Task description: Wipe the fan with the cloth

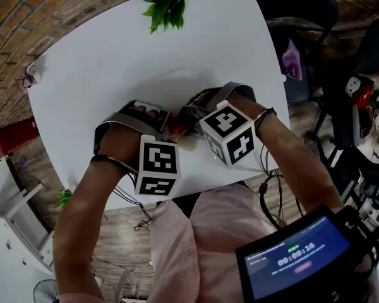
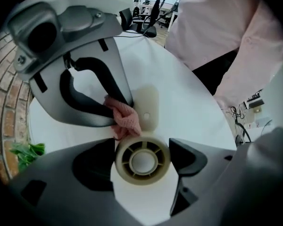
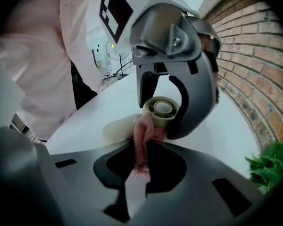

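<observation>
A small cream plastic fan lies on the white table (image 1: pixel 114 55). Its round hub (image 2: pixel 142 160) sits between the jaws of my left gripper (image 2: pixel 142 163), which are shut against its sides. One blade (image 2: pixel 148 108) points away from the hub. A pink cloth (image 2: pixel 126 119) is pinched in my right gripper (image 3: pixel 141 157) and presses on the fan where the blade (image 3: pixel 117 128) meets the hub (image 3: pixel 161 108). In the head view both grippers meet near the table's front edge, left gripper (image 1: pixel 167 124) and right gripper (image 1: pixel 186 122), with a bit of cloth (image 1: pixel 177 132) between them.
A green plant (image 1: pixel 167 2) stands at the table's far edge. Brick wall runs along the left. An office chair (image 1: pixel 303 17) and cables crowd the right side. A screen (image 1: pixel 297 257) hangs at my chest. The table's near edge is right below the grippers.
</observation>
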Available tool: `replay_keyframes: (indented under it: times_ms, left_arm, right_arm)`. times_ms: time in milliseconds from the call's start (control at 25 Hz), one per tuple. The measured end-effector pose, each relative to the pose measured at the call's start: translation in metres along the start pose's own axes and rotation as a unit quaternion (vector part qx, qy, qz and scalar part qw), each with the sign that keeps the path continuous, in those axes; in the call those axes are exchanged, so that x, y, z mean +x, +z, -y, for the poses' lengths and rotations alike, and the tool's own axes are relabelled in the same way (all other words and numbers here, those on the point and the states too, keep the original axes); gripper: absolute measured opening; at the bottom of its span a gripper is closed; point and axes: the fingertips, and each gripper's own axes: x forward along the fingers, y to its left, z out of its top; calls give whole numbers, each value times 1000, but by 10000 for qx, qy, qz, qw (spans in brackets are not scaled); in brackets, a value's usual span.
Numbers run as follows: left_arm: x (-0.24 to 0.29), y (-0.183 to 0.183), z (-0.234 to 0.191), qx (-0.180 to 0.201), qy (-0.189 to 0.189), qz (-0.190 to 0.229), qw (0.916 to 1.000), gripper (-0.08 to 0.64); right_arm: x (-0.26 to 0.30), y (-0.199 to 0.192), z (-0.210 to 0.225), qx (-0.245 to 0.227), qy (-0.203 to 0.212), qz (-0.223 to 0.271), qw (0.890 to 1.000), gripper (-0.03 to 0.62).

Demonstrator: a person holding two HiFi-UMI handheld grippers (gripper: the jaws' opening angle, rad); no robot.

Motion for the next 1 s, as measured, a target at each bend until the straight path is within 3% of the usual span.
replay_keyframes:
  times_ms: [160,320,560,680,800,920,1000]
  left_arm:
    - [2,0,0,-69,-20,45,10000,363]
    - [1,0,-1,-264,10,149,9995,364]
    - [2,0,-5,-839,-23,303,9960,365]
    - [2,0,-9,-1327,-41,450,9901,365]
    - [0,3,-18,-2211,13,805,9719,367]
    - [-2,7,-31,-3285,230,1171,9369,367]
    - [-4,9,-37,-3784,476,1408,9136,370]
  right_arm:
    - [-6,-9,-22,301,260,84,9992,51]
    - [-11,-13,-37,756,123,264,9967,51]
    - [-17,-21,-49,1441,-256,404,9884,51]
    - [-16,-21,-56,1734,-380,522,9827,51]
    - [-14,-17,-60,1979,-597,642,9763,51]
    - [-10,-8,-56,2300,-908,828,9654,51]
    - [-10,-4,-52,2655,-1130,1003,9522,52]
